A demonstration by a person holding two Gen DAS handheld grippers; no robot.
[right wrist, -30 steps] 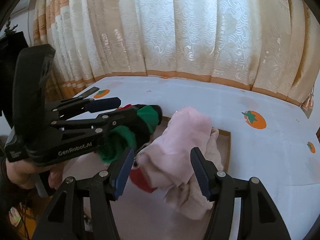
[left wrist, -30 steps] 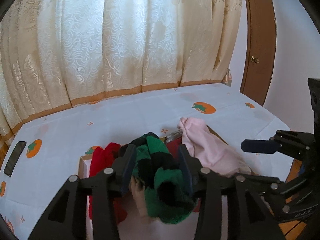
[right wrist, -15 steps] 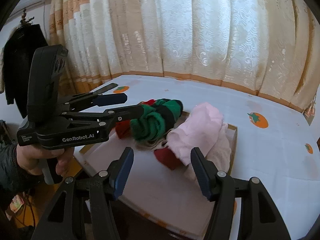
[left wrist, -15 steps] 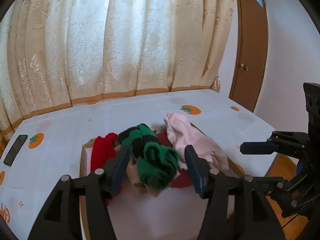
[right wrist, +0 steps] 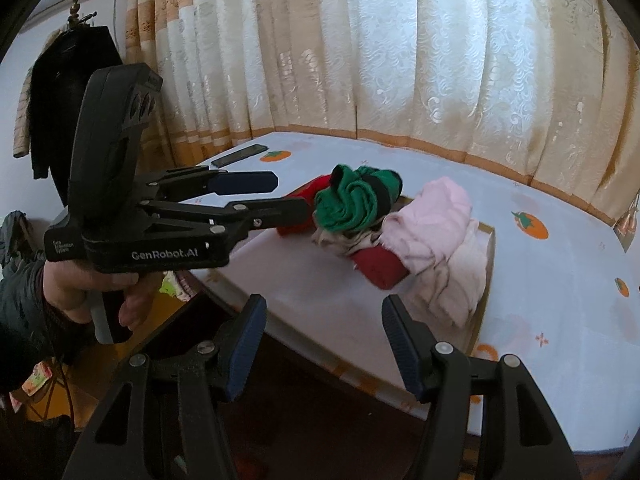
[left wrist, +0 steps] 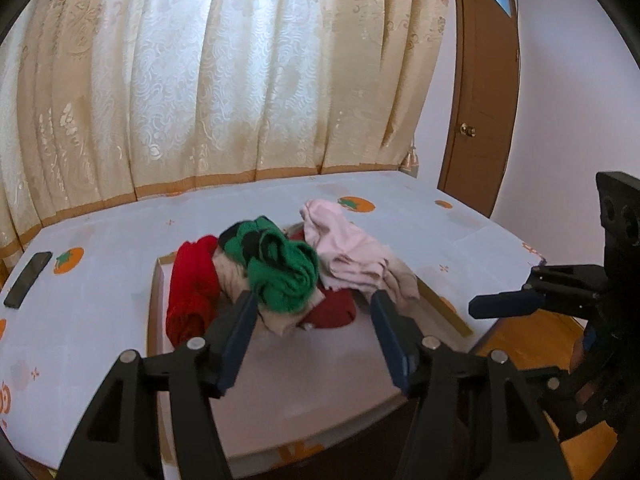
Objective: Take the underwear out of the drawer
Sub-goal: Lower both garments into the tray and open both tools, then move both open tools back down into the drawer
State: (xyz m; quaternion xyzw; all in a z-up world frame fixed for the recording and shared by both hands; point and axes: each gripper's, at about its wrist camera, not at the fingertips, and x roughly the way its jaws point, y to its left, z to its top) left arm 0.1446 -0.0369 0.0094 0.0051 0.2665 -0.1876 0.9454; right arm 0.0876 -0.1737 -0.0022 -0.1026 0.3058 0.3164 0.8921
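Observation:
A shallow drawer tray (left wrist: 158, 280) lies on the white tomato-print cloth, its far edge also in the right wrist view (right wrist: 486, 248). In it lies a pile: a green and black piece (left wrist: 280, 264) (right wrist: 352, 198), a pink piece (left wrist: 348, 248) (right wrist: 432, 220), a bright red piece (left wrist: 192, 284), a dark red piece (right wrist: 378, 264) and beige cloth (left wrist: 236, 276). My left gripper (left wrist: 312, 320) is open and empty, just short of the pile. My right gripper (right wrist: 320, 332) is open and empty, short of the tray's near edge.
A black phone (left wrist: 28, 280) lies on the cloth at the far left. Cream curtains (left wrist: 240, 80) hang behind. A brown door (left wrist: 480, 100) stands at the right. Dark clothes (right wrist: 68, 100) hang at the left in the right wrist view. Wooden floor lies below the surface's edge.
My left gripper opened, let go of the green and black piece onto the pile, and pulled back. My right gripper also drew back from the pile.

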